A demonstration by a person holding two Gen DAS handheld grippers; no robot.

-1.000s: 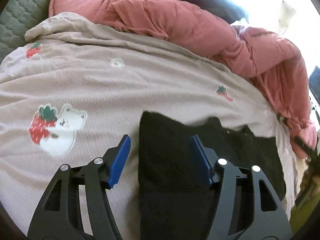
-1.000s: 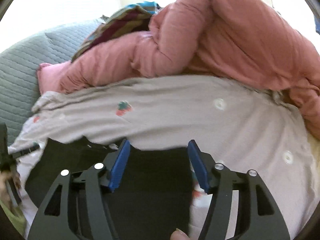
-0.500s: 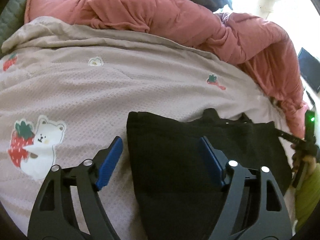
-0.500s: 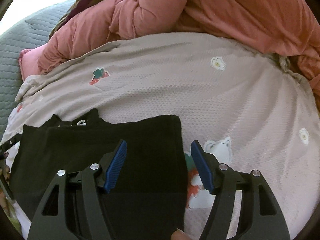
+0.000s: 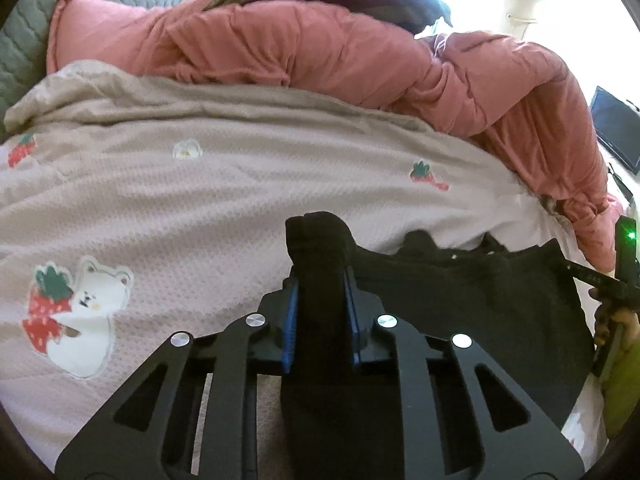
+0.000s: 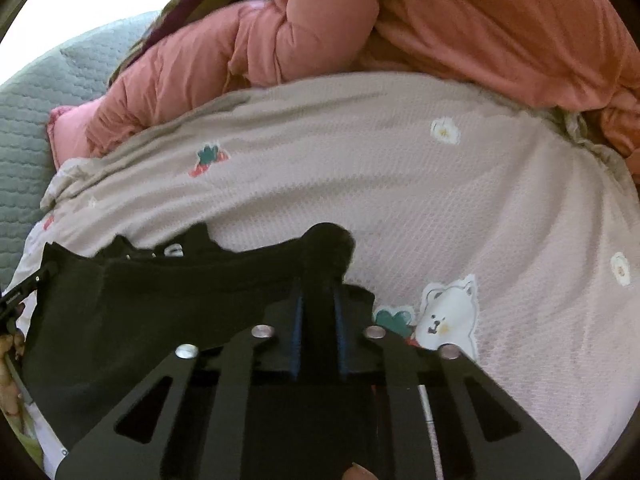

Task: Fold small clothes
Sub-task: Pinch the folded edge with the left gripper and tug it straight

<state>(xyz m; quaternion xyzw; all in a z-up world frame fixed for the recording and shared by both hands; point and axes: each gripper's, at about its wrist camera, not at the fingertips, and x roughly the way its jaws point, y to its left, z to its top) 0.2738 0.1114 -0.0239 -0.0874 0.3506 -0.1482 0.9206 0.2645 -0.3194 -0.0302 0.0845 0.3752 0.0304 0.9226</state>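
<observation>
We have the left tongs pinched tight on one bunched corner of the small black fabric garment, and the right tongs clamped on its other corner. The garment stretches between our two tongs, sagging onto the beige waffle-textured blanket with strawberry and bear prints directly ahead of them. Beyond the blanket, further from both tongs, lies a rumpled pink quilted duvet.
</observation>
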